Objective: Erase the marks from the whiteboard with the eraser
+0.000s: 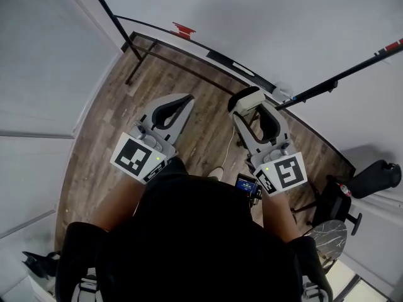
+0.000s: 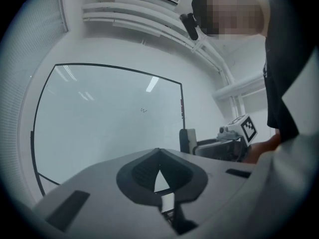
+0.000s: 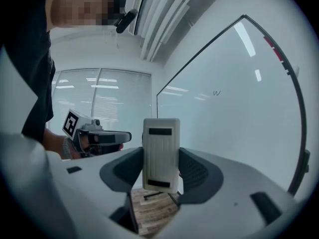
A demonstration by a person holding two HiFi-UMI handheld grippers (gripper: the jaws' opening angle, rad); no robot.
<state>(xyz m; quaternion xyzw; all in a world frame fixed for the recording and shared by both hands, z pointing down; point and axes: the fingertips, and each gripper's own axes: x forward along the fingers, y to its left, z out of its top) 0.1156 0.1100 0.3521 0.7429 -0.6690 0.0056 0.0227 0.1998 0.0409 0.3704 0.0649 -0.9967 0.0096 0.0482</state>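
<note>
The whiteboard [image 1: 296, 30] stands in front of me, and in the left gripper view [image 2: 109, 128] it fills the middle. A small squiggle mark [image 2: 144, 110] sits on it right of centre, and the right gripper view shows the same mark [image 3: 216, 93]. My right gripper [image 1: 250, 106] is shut on a pale ribbed eraser [image 3: 161, 153], held upright between the jaws and apart from the board. The eraser [image 2: 187, 141] also shows in the left gripper view. My left gripper [image 1: 178, 104] is shut with nothing in it, and its dark pads [image 2: 149, 171] meet at the tips.
The board's black stand legs [image 1: 135, 58] rest on the wood floor [image 1: 189, 87]. A red item [image 1: 183, 29] lies at the board's lower edge. A black chair [image 1: 371, 178] is at the right. Blinds [image 3: 104, 91] cover the windows behind.
</note>
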